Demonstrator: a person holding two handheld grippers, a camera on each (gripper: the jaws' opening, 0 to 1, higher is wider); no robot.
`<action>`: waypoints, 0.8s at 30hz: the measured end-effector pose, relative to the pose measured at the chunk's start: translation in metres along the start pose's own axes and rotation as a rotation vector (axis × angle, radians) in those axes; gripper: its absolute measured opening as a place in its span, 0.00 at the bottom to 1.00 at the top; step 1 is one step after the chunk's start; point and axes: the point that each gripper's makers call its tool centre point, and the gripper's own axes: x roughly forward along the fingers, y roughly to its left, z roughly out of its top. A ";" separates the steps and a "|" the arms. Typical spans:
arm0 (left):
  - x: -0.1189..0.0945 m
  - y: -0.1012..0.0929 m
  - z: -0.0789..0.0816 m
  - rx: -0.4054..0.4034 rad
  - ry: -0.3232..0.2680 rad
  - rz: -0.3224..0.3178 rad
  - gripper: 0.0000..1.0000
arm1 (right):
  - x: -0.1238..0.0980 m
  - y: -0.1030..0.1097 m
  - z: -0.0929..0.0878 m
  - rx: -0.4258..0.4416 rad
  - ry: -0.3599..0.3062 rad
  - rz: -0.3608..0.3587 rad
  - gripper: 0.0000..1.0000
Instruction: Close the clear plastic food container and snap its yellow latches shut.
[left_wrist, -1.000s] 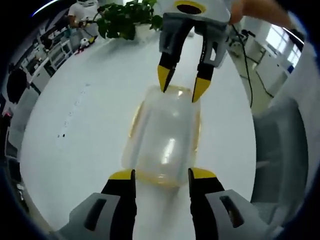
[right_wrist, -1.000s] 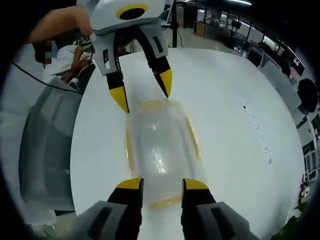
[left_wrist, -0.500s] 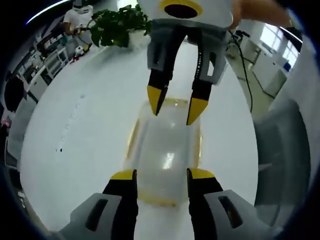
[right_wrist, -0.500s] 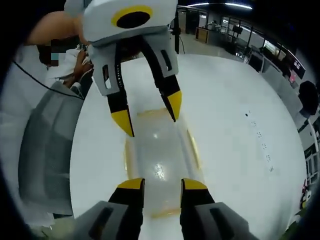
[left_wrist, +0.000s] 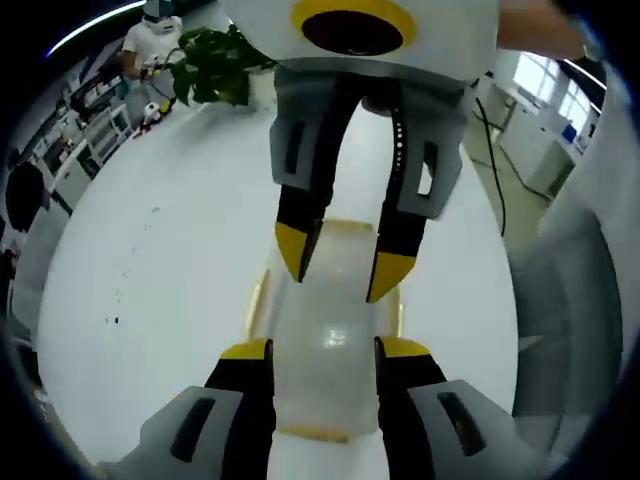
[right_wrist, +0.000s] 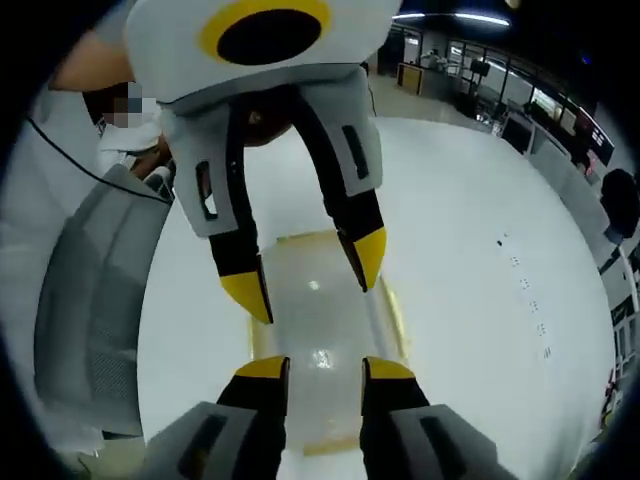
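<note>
Lid looks already down on the clear plastic food container with yellow latches (left_wrist: 325, 345) on the white desk (left_wrist: 150, 290), but both the left gripper (left_wrist: 322, 348) and right gripper (right_wrist: 325, 368) hover over it with fingers spread, so latching's probably left.

Two cameras face each other across a clear plastic food container (left_wrist: 325, 345) on a white table (left_wrist: 150, 300). The left gripper view looks down along the container from one short end, close above it, its own left gripper (left_wrist: 322, 350) parted at the near end and the right gripper (left_wrist: 340, 265) looming large over the far end. The right gripper view looks back from the opposite end, equally close, with the container (right_wrist: 315, 330) under its jaws and the left gripper (right_wrist: 305, 275) opposite. Both views share the container, the table around it and a grey chair (right_wrist: 95, 310) beside the table.
</note>
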 end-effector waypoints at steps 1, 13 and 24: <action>0.000 0.000 0.000 -0.002 -0.001 -0.001 0.37 | 0.000 0.000 0.000 -0.001 0.001 0.000 0.25; 0.007 -0.001 0.001 -0.022 -0.010 -0.001 0.37 | 0.006 -0.005 0.006 -0.013 -0.025 0.006 0.28; 0.012 -0.003 0.006 -0.025 -0.023 -0.004 0.38 | 0.009 -0.016 0.007 -0.023 -0.036 -0.004 0.28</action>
